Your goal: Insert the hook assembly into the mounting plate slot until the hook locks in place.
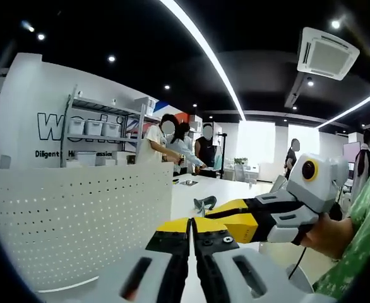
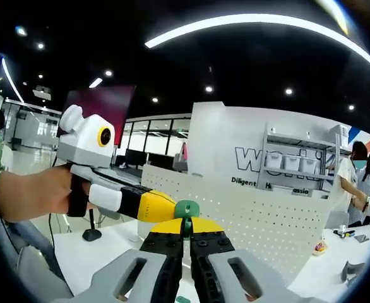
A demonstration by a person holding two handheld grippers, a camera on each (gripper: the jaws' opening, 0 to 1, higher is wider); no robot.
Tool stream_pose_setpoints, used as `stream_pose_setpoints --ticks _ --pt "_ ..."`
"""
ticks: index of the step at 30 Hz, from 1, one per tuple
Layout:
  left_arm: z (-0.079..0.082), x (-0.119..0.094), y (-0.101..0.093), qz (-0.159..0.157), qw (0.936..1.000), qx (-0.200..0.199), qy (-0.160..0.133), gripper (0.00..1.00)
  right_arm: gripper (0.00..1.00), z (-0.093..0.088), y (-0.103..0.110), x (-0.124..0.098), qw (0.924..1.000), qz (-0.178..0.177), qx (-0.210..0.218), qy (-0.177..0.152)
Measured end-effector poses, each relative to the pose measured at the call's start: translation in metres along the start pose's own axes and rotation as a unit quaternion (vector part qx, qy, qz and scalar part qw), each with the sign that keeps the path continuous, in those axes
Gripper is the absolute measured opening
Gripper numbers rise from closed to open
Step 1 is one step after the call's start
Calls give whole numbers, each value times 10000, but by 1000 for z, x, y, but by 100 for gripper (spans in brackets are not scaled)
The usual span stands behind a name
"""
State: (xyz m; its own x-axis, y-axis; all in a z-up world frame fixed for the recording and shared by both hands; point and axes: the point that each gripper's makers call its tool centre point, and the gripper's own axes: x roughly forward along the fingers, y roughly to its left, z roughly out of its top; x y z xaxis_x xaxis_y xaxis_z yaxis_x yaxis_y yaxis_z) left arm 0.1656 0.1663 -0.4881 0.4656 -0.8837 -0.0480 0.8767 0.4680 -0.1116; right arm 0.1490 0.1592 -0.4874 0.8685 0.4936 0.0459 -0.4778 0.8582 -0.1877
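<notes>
The right gripper [image 2: 186,237] pinches a small green hook [image 2: 187,209] between its pressed-together tips, held up just before the white pegboard [image 2: 267,218] that stands on the white table [image 2: 336,274]. The left gripper [image 1: 191,233] has its fingers shut on nothing, near the board's right edge [image 1: 77,221]. The hook looks light, stiff and probably smooth plastic — likely to twist in the pinch, so hold it by its thick body — leaving the insert end free.
</notes>
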Motion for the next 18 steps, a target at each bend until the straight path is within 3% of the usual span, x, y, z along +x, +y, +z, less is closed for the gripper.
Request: stream_pose_setpoints --ticks 10,18 --pt "-1 2 1 6 9999 141 -3 2 1 -1 -1 -1 10000 -44 31 1" --pt "0 -1 6 102 9996 280 -23 12 1 0 -5 -1 9999 -108 8 7"
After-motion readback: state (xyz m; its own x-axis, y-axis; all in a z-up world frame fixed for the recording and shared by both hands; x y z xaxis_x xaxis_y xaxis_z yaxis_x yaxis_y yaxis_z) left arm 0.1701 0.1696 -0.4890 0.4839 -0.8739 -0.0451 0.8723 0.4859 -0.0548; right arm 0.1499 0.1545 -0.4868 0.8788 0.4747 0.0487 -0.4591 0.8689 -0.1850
